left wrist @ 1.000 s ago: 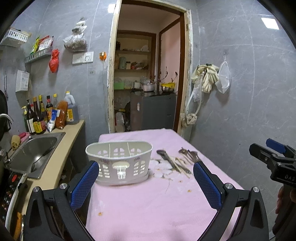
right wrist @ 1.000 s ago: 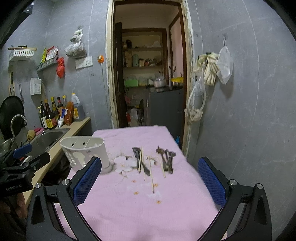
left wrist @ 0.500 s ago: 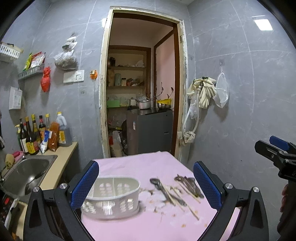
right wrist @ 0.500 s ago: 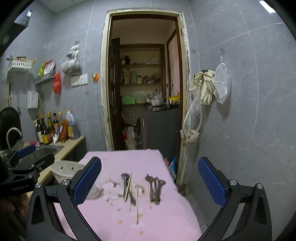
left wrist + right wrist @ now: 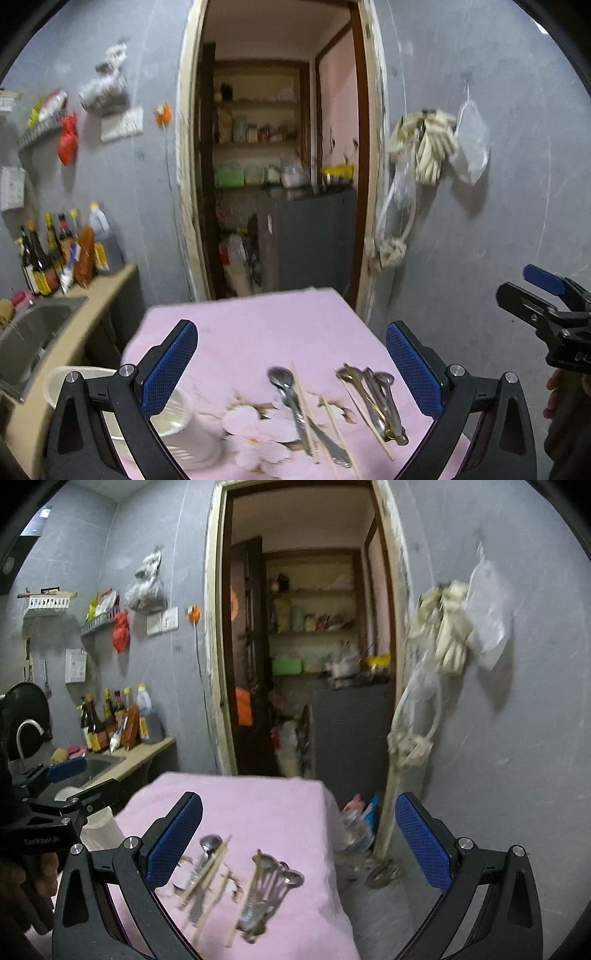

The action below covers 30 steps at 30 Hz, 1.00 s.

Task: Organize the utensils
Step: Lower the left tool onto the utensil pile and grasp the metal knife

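Hovering over the pink-clothed counter point(image 5: 240, 332), both the left gripper point(image 5: 291, 363) and the right gripper point(image 5: 299, 834) hang wide open, jaws empty; spoons point(image 5: 264, 890) and chopsticks point(image 5: 207, 867) lie loose between them; the white holder point(image 5: 177, 424) sits at left; best bet, drop straight down, pinch one handle mid-length, lift cleanly.

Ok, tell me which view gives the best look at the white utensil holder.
The left wrist view: the white utensil holder shows its rim and body, partly behind the left gripper's finger. In the right wrist view only a sliver shows behind the left gripper.
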Tool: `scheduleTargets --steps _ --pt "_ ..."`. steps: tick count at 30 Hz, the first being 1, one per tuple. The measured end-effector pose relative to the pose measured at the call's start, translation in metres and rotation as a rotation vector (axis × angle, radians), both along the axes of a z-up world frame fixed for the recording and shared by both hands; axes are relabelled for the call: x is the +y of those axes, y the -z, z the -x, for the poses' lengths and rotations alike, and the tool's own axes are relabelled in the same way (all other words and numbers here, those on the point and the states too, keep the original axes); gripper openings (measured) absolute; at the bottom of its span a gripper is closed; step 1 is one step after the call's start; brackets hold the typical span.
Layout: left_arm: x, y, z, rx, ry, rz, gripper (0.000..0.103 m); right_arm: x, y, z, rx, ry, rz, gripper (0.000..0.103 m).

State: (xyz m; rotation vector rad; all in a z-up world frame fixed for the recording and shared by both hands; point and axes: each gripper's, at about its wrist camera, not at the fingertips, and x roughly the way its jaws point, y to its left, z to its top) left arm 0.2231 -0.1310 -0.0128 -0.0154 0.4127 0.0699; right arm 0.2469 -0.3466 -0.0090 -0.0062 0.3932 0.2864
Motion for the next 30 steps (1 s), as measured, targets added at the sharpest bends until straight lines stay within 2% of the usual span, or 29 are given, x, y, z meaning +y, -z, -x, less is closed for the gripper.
scheduleTargets --steps 7,10,12,14,16,22,24,30 --pt "-0.015 0.048 -0.059 0.150 -0.036 0.015 0.101 -0.013 0.073 -0.068 0.196 -0.041 -0.049 0.102" --pt "-0.013 0.069 -0.081 0.209 -0.066 0.019 0.092 -0.008 0.105 -0.083 0.296 -0.064 -0.095 0.101" --pt "-0.006 0.083 -0.094 0.251 -0.090 0.030 0.086 -0.003 0.127 -0.091 0.370 -0.091 -0.126 0.089" --pt "0.003 0.095 -0.106 0.294 -0.115 0.059 0.080 0.006 0.148 -0.100 0.450 -0.117 -0.135 0.067" --pt "0.013 0.107 -0.116 0.335 -0.138 0.097 0.074 0.013 0.165 -0.106 0.517 -0.138 -0.140 0.056" --pt "0.037 0.135 -0.134 0.438 -0.157 0.196 0.056 0.033 0.205 -0.117 0.674 -0.203 -0.195 0.042" --pt "0.042 0.142 -0.137 0.466 -0.149 0.249 0.047 0.035 0.214 -0.116 0.697 -0.215 -0.227 0.039" --pt "0.056 0.155 -0.146 0.520 -0.123 0.394 0.036 0.035 0.223 -0.123 0.742 -0.222 -0.305 0.028"
